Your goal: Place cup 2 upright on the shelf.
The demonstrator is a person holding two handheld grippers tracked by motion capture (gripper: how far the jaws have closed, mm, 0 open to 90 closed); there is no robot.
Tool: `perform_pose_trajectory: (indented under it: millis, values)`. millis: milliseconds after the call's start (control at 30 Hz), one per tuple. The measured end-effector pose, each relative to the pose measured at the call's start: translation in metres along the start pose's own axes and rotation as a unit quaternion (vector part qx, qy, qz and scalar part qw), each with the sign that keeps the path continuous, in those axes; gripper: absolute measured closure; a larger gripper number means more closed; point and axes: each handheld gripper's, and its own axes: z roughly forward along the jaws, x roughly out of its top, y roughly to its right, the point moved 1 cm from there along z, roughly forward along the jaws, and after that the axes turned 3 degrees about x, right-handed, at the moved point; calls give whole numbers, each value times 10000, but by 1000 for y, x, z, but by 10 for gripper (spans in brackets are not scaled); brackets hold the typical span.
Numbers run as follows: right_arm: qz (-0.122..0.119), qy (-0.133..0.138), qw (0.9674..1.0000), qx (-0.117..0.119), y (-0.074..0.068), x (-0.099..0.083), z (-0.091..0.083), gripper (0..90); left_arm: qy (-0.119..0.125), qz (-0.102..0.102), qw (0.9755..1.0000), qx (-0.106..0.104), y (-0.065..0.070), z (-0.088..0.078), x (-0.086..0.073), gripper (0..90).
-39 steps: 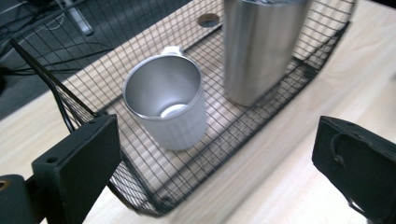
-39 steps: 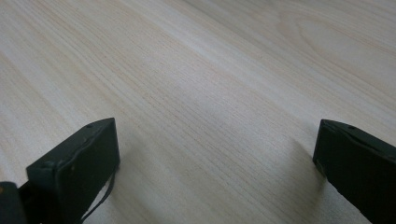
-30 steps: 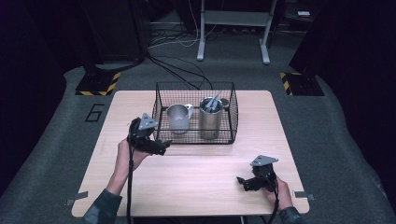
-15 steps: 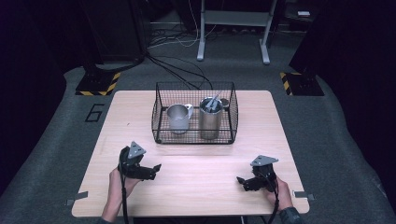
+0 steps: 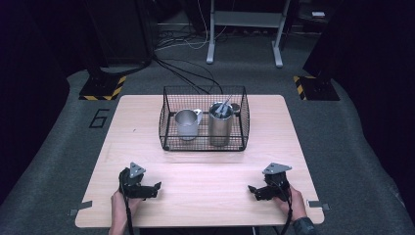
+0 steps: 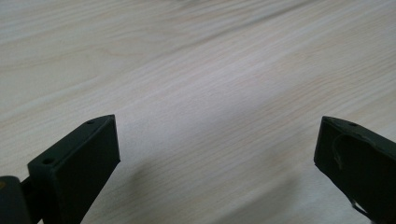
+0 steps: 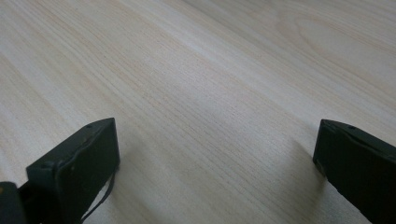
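We see both handheld units are chunky black, the left gripper (image 5: 155,187) and right gripper (image 5: 251,189) each topped with a grey three-cornered plate, black cable trailing back. Jaws are flat black blocks with small holes.

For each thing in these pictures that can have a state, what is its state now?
Left hand-held gripper: open, holds nothing, low over the table.
Right hand-held gripper: open, holds nothing, low over the table.
Wire basket: upright, open at the top.
Mug: upright inside the basket.
Tall metal cup: upright inside the basket, with utensils standing in it.
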Motion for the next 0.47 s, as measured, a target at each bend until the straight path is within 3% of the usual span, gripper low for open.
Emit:
perform_pose_trajectory:
  millis: [167, 467]
  values:
    - [0, -1, 10000, 12, 0, 0, 0, 0, 48, -123, 9998, 150, -2, 6, -6, 1]
    - [-1, -3, 10000, 0, 0, 0, 0, 0, 11, -177, 9998, 131, -4, 6, -6, 0]
